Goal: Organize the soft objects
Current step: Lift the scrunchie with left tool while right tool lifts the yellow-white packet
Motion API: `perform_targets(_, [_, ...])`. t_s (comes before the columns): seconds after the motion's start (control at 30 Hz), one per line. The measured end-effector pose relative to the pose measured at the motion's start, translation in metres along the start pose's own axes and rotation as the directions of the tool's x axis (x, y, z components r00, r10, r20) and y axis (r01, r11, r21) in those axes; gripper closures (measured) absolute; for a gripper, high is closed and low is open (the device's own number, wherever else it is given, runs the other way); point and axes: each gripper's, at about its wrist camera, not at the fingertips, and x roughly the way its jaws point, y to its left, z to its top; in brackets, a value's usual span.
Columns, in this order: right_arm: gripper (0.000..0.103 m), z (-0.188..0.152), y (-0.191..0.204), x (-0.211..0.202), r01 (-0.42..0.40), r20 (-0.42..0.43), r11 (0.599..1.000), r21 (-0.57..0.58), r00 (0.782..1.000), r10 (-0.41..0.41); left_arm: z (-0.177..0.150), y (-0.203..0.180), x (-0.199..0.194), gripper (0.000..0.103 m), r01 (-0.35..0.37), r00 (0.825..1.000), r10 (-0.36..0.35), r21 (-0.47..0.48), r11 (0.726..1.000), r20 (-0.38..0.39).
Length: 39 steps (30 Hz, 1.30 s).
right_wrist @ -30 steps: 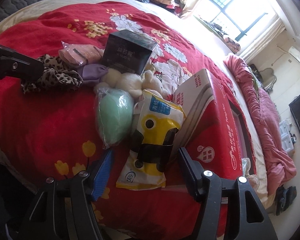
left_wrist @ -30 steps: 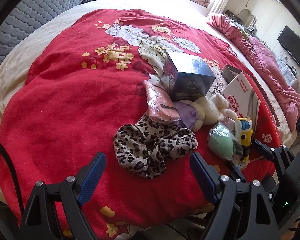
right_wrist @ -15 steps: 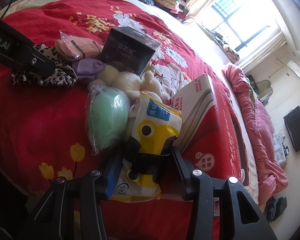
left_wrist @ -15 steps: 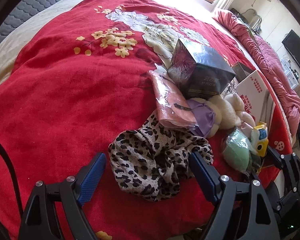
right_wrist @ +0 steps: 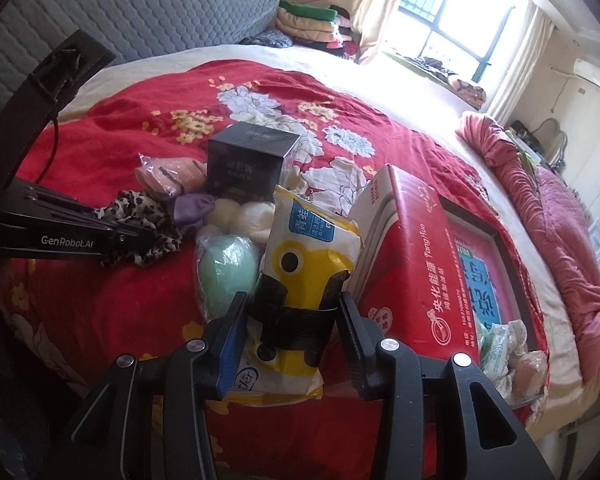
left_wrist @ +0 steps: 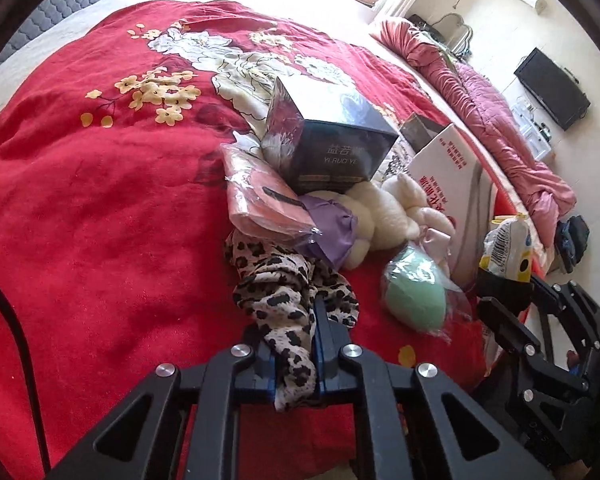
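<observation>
My left gripper is shut on the leopard-print cloth, which lies bunched on the red bedspread; the cloth also shows in the right wrist view. My right gripper is shut on a yellow and white tissue pack and holds it upright; the pack shows at the right of the left wrist view. A green soft ball in plastic, a white plush toy, a purple cloth and a pink bagged cloth lie clustered together.
A dark box stands behind the soft things. A red and white carton lies to the right, open, with soft items in its near end. The bed edge is close below. A pink quilt lies far right.
My left gripper moved forward and closed on the leopard cloth. My right gripper closed on the tissue pack and lifted it upright.
</observation>
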Motion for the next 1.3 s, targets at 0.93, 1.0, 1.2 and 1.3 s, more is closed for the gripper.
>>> perform_targets(0.93, [0.058,0.007,-0.031,-0.050,-0.131,0.181,0.984,0.120,0.978,0.108,-0.015,-0.062,-0.073,0.090,-0.058,0.988,0.044,0.097,0.994,0.145])
perform_targets(1.0, [0.058,0.008,-0.035,-0.054,-0.147,0.200,0.980,0.130,0.972,0.120,-0.014,-0.071,-0.076,0.090,-0.063,0.988,0.046,0.110,0.992,0.149])
perform_targets(1.2, [0.058,0.010,-0.048,-0.064,-0.162,0.238,0.974,0.161,0.964,0.121,-0.008,-0.096,-0.086,0.090,-0.074,0.983,0.047,0.152,0.986,0.177])
perform_targets(1.3, [0.058,0.009,-0.054,-0.070,-0.168,0.255,0.971,0.173,0.960,0.120,-0.006,-0.107,-0.087,0.090,-0.087,0.982,0.056,0.169,0.982,0.179])
